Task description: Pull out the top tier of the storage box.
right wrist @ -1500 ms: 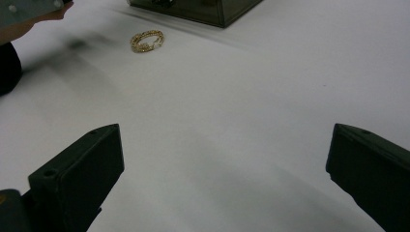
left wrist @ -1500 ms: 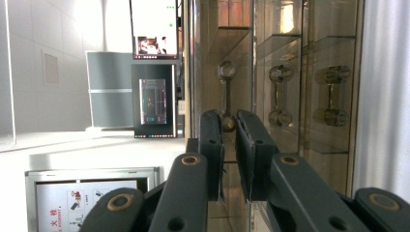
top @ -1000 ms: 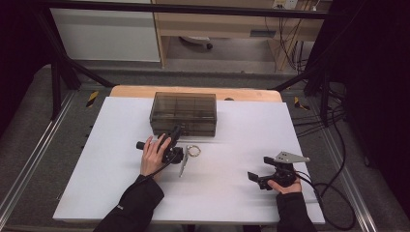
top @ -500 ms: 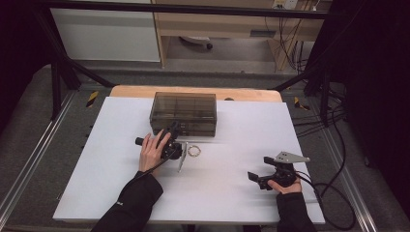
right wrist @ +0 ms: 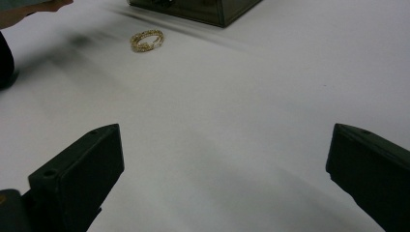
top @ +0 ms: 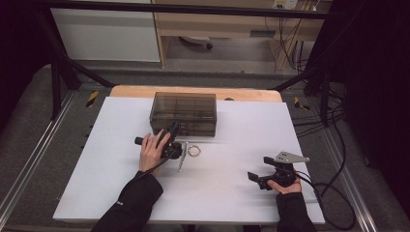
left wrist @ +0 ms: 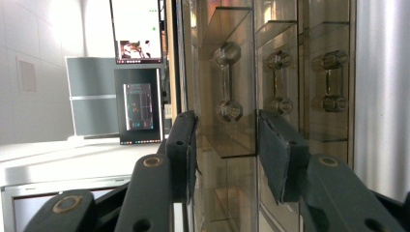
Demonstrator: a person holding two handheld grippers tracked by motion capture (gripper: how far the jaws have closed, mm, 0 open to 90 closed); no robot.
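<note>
Reaching forward from the near edge of the table (top: 96,193), the person's left hand (top: 151,151) carries the left gripper (top: 173,131) up against the front face of a smoky, see-through drawer box (top: 183,112) that sits toward the far edge, just left of the middle. In the left gripper view the left gripper (left wrist: 227,140) has its jaws partway apart, either side of a vertical divider of the drawer box (left wrist: 290,72), and they have just been closing a little. Whether the pads actually press on the plastic I cannot tell, since reflections blur the contact. Dumbbell-shaped drawer pulls (left wrist: 228,81) show through the front, and the box is cut off at the top and right of that view.

Just right of that hand, on the bare table, lie a slim silvery piece (top: 182,162), too small to identify, and a gold ring-like bracelet (top: 194,151), both near the box's front. The bracelet (right wrist: 146,40) reads more clearly in the right gripper view.

Near the table's near right corner, the right gripper (top: 256,180) rests low in the right hand (top: 285,186), jaws spread wide with nothing between them.
</note>
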